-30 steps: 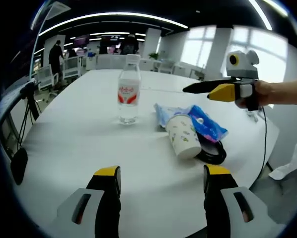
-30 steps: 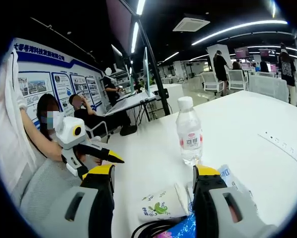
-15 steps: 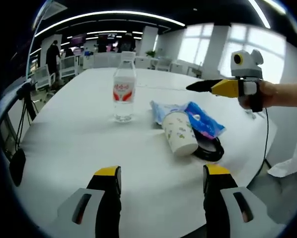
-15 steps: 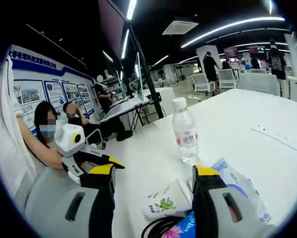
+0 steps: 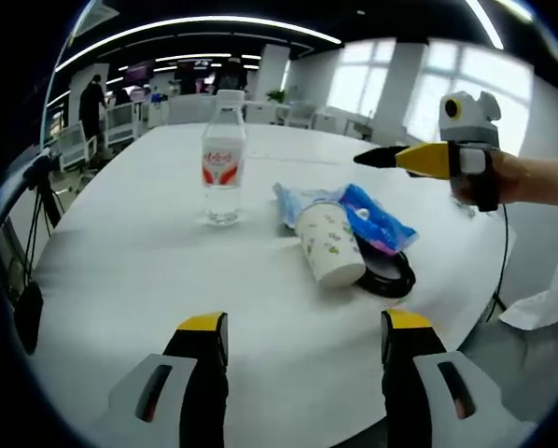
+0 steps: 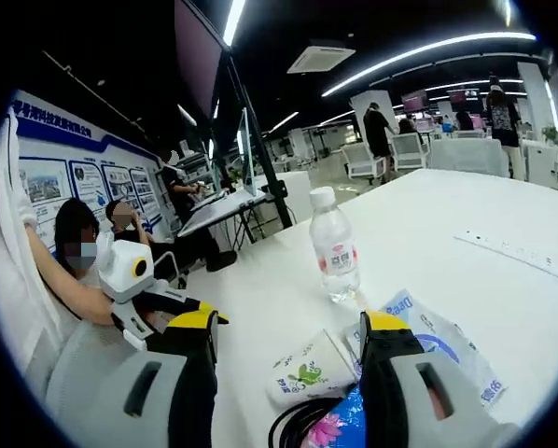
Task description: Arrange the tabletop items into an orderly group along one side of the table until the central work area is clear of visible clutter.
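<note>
Tabletop items are sitting clustered toward one edge of the white round table (image 5: 120,280): a clear plastic water bottle with a red label (image 5: 222,159) is standing upright, slightly apart from a white patterned paper cup (image 5: 327,245) lying on its side, which is touching a blue-and-white plastic packet (image 5: 372,217) and a coiled black cable (image 5: 396,273). Risk, as judged: the tipped cup is likely to roll if nudged, and the tall bottle may topple under a high or off-centre push; the cable loop could snag a jaw and drag the packet. The left gripper (image 5: 302,331) is hovering low over bare table, jaws spread and holding nothing. The right gripper (image 6: 284,327) is hanging just above the cup and packet, pointing toward the bottle, jaws likewise parted and empty.
</note>
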